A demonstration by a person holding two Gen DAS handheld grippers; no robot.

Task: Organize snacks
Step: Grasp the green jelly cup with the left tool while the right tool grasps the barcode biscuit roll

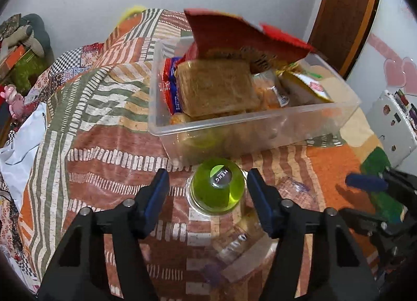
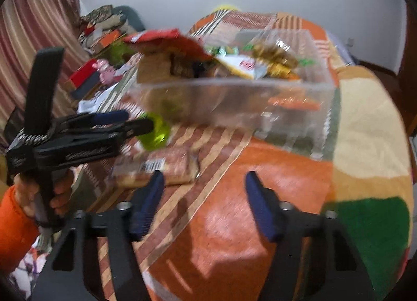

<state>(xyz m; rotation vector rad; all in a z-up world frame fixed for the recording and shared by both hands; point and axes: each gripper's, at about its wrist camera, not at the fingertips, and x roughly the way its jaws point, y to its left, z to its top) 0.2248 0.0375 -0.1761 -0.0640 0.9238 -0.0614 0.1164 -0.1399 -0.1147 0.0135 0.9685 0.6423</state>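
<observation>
left gripper (image 1: 207, 183) jaws gape around green-lidded jar (image 1: 217, 189) — untouched; right gripper (image 2: 204, 183) empty, blurred — clear bin's (image 1: 260, 123) contents overlap.

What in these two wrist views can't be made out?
- Left wrist view: green-lidded jar contents, distorted through clear plastic; left gripper pad contact unclear.
- Left wrist view: snacks at the bottom of the clear bin, buried beneath others.
- Right wrist view: packet label, motion-blurred.

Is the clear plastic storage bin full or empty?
Full. The clear plastic storage bin holds stacked snack packets, and a red packet rises above its rim.
</observation>
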